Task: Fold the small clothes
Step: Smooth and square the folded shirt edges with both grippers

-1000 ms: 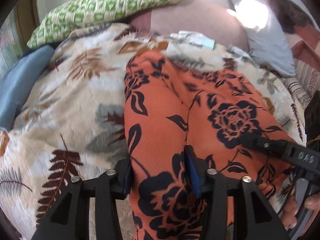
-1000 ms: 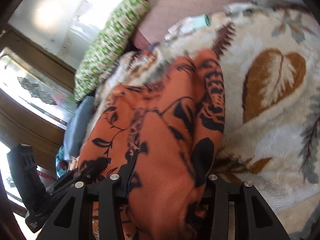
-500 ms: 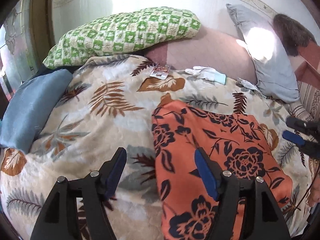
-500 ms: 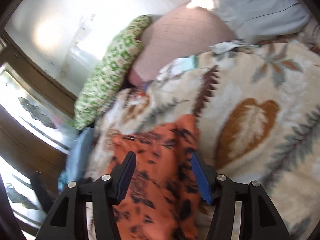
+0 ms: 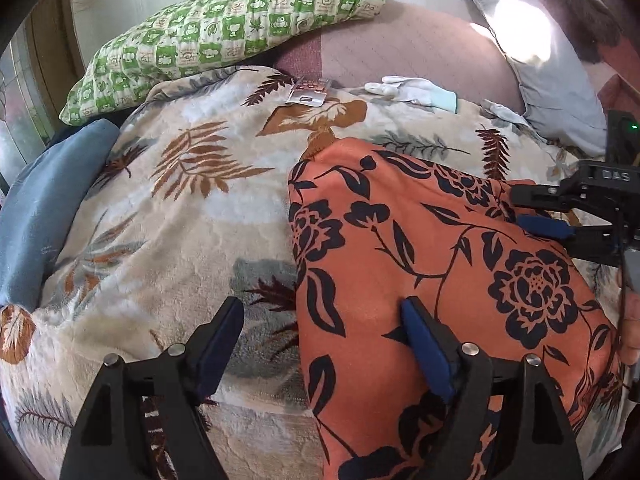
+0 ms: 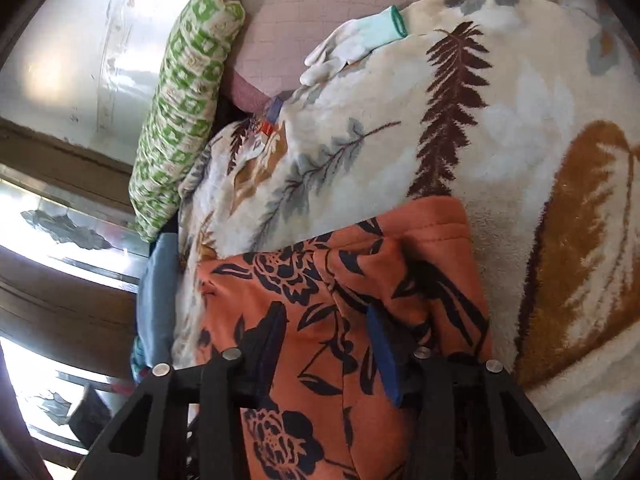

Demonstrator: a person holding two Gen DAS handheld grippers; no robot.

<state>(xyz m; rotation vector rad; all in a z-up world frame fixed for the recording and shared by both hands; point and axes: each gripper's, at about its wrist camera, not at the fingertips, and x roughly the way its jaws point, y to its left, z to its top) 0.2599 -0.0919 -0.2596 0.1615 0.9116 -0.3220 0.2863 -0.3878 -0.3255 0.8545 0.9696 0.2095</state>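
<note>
An orange garment with black flowers [image 5: 420, 240] lies folded on a leaf-patterned blanket [image 5: 180, 220]. My left gripper [image 5: 324, 328] is at its near left edge. Its jaws are opening wide: one finger is over the blanket, the other over the cloth, and neither pad presses. My right gripper [image 6: 326, 336] sits over the garment [image 6: 320, 280] near its hemmed far corner. Its jaws are closing with a ridge of cloth between them, and the pads do not visibly pinch. From the left wrist the right gripper [image 5: 540, 212] shows at the garment's far right edge.
A green checked pillow [image 5: 224, 20] and a grey pillow [image 5: 552, 80] lie at the head of the bed. A white glove [image 5: 416, 90] and a small packet [image 5: 308, 92] rest at the blanket's far edge. A blue cushion [image 5: 36, 208] is on the left. A hand [image 5: 630, 328] shows at right.
Both grippers let go of the orange cloth and drew back. The left opened wide at the near left edge. The right moved to the far corner and narrowed again.
</note>
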